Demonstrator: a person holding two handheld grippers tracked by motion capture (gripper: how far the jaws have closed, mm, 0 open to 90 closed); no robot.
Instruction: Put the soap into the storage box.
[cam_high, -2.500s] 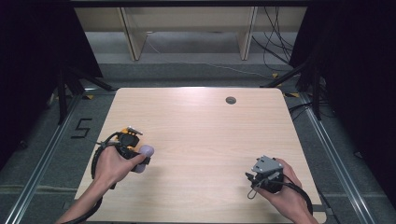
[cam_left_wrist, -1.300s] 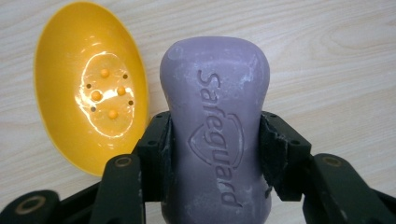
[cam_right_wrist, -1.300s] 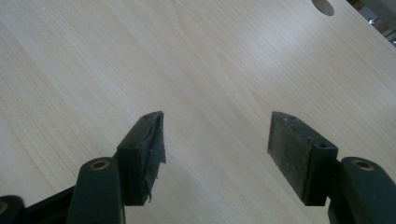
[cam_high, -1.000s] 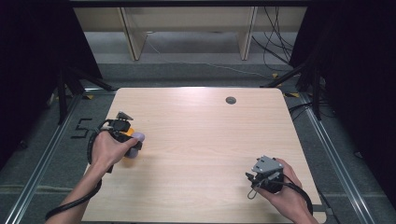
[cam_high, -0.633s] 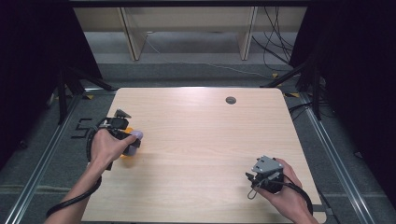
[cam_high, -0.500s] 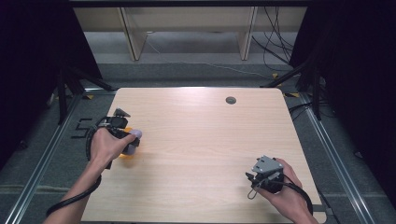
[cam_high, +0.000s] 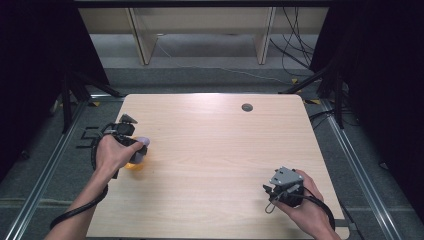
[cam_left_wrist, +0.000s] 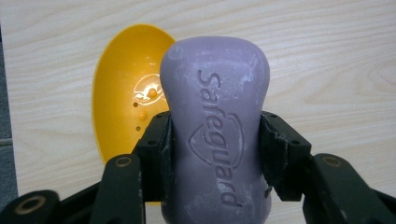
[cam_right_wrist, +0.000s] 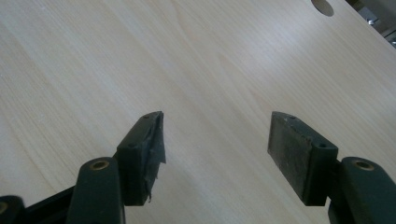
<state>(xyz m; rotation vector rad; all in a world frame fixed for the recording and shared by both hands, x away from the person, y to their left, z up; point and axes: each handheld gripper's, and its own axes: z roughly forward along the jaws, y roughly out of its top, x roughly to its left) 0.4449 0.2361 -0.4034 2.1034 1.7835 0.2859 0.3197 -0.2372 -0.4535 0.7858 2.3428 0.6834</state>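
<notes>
the purple soap bar (cam_left_wrist: 217, 121) is clamped across its middle between the two black jaws of the left gripper (cam_left_wrist: 215, 149), pads pressed on both of its long sides, the embossed face turned to the camera. it hangs just above the yellow soap dish (cam_left_wrist: 126, 88), overlapping the dish's right half in the left gripper view, so it sits off-centre over the bowl rather than squarely over it. the dish lies flat on the wooden table (cam_high: 225, 150), near the table's left edge.

judging by this, the step in hand is bringing the soap to the dish, and it looks close to done. the next move would call for sliding the bar toward the dish's centre, lowering it until it rests in the hollow, and only then letting the jaws part; a release while off-centre could tip the bar over the rim onto the wood.

well away from the dish, by the table's near right corner, the right gripper (cam_right_wrist: 217, 140) has its jaws standing wide apart with nothing between them, only bare tabletop beyond.
</notes>
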